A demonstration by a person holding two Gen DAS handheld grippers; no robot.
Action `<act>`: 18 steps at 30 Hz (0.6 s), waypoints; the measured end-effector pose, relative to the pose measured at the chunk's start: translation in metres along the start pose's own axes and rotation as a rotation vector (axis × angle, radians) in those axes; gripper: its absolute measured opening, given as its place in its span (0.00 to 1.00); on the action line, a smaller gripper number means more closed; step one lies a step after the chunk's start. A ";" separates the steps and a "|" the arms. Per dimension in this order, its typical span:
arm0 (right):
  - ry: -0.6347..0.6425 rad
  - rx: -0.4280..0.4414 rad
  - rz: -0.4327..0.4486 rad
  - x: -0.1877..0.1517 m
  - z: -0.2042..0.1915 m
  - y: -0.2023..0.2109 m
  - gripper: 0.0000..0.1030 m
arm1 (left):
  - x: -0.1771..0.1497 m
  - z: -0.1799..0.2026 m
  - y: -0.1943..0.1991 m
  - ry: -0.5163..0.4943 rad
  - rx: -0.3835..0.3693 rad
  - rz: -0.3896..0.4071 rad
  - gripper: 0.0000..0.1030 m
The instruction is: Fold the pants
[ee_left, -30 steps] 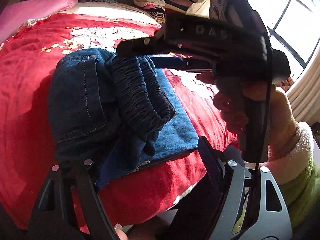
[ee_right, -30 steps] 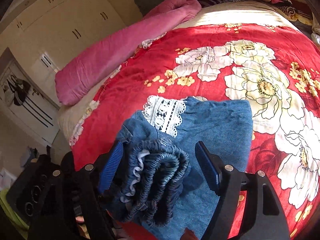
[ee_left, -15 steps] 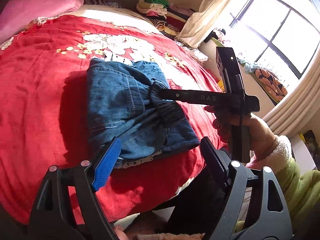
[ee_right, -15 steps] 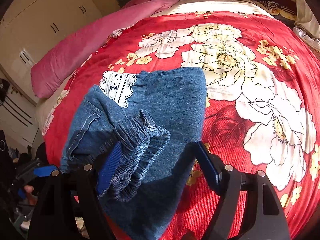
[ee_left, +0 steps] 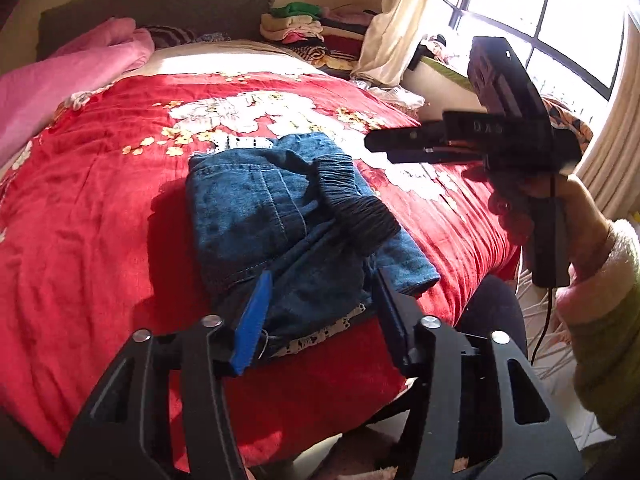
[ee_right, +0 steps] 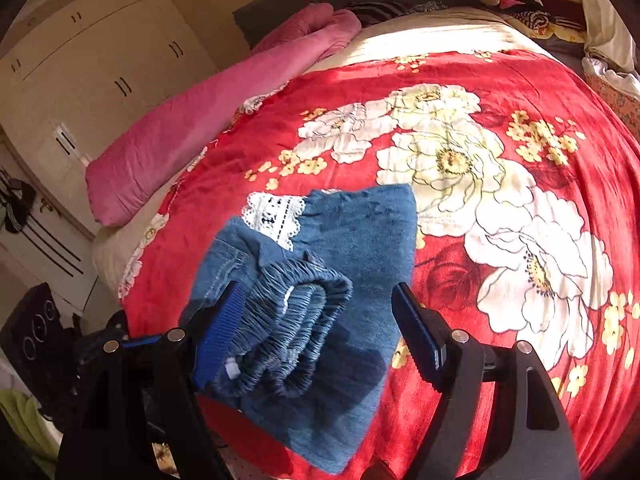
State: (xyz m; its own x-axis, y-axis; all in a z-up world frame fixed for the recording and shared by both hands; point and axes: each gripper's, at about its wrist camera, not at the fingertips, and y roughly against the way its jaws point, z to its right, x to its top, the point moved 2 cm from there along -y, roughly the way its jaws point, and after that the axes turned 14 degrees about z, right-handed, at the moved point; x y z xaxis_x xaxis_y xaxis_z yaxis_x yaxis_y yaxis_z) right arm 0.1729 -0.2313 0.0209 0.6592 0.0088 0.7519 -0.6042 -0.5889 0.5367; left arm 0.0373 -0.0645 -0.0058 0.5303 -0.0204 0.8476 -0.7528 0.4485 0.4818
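The blue denim pants (ee_left: 280,220) lie folded in a compact stack near the front edge of the red flowered blanket (ee_left: 100,200). Their dark gathered waistband (ee_left: 352,204) rests on top, and white lace trim (ee_right: 276,212) shows at the far side. My left gripper (ee_left: 320,320) hovers at the stack's near edge with its jaws closing; the pads do not press on the cloth. My right gripper (ee_right: 316,336) is open just above the waistband (ee_right: 288,332), clear of the fabric. In the left wrist view, the right gripper (ee_left: 376,146) hangs off to the right of the stack, held by a hand (ee_left: 580,216).
A rolled pink quilt (ee_right: 208,120) lies along the bed's left side. Stacked clothes (ee_left: 304,24) sit at the headboard, with a curtain and bright window (ee_left: 560,20) on the right. Cream wardrobe doors (ee_right: 100,60) stand beyond the left side. The bed edge drops off just below the pants.
The left gripper drew back from the pants and its jaws narrowed. The right gripper's tips left the waistband and moved off to the right; the folded pants stay on the blanket.
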 end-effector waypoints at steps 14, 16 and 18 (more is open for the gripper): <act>0.322 -0.042 -0.283 0.005 -0.061 -0.112 0.21 | -0.033 0.017 -0.013 -0.025 -0.069 -0.121 0.02; 0.338 -0.037 -0.270 0.001 -0.062 -0.113 0.10 | -0.025 0.016 -0.003 -0.012 -0.092 -0.083 0.02; 0.352 -0.043 -0.244 0.002 -0.062 -0.109 0.08 | -0.013 0.011 0.009 -0.014 -0.079 -0.017 0.02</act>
State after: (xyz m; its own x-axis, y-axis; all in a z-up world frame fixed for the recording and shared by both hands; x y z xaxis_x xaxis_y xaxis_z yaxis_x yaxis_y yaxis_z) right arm 0.2122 -0.1171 -0.0126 0.5969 0.4236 0.6814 -0.4722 -0.5012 0.7251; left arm 0.0188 -0.0701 -0.0099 0.5369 -0.0409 0.8427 -0.7105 0.5167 0.4777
